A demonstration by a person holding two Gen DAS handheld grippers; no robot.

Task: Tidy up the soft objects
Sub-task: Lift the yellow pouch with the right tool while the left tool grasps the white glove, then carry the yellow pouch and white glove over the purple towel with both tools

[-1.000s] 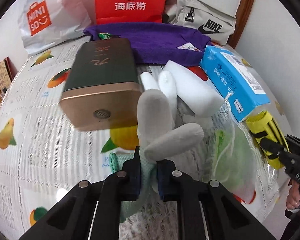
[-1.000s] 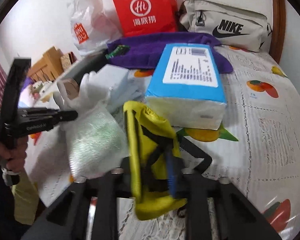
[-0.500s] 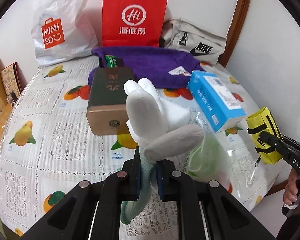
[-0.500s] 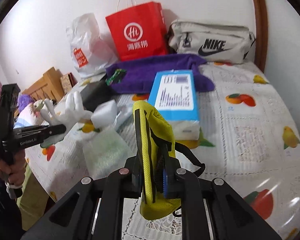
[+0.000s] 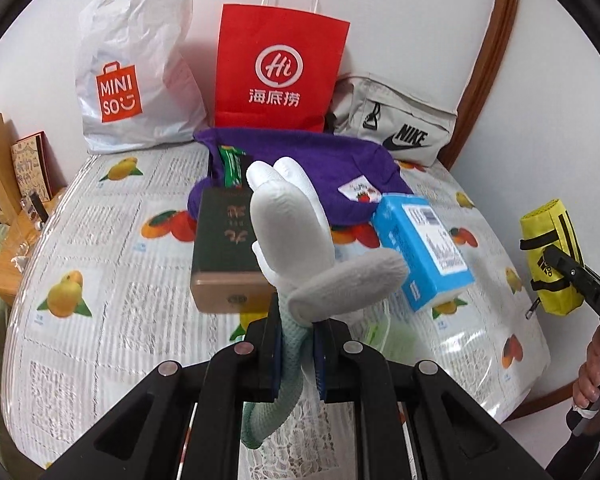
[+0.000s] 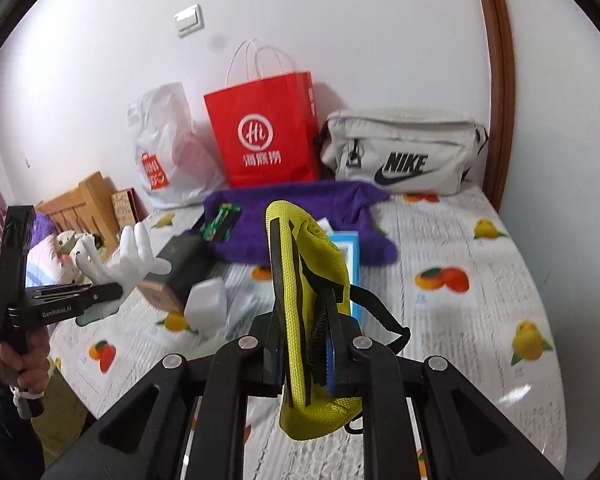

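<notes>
Black jaws of the left gripper [image 5: 297, 354] clamp the mint cuff of a white work glove [image 5: 290, 232], raised above the fruit-print tablecloth [image 5: 100, 264]; the glove stands upright, fingers up, thumb splayed right, in front of the dark green tin [image 5: 225, 256]. Right of that tin, the right gripper [image 6: 303, 354] pinches a yellow pouch [image 6: 306, 280] edge-on, long axis vertical, also off the tablecloth.

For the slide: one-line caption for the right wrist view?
Right gripper clamps a yellow pouch above the fruit-print table; left gripper holds a white glove.
</notes>
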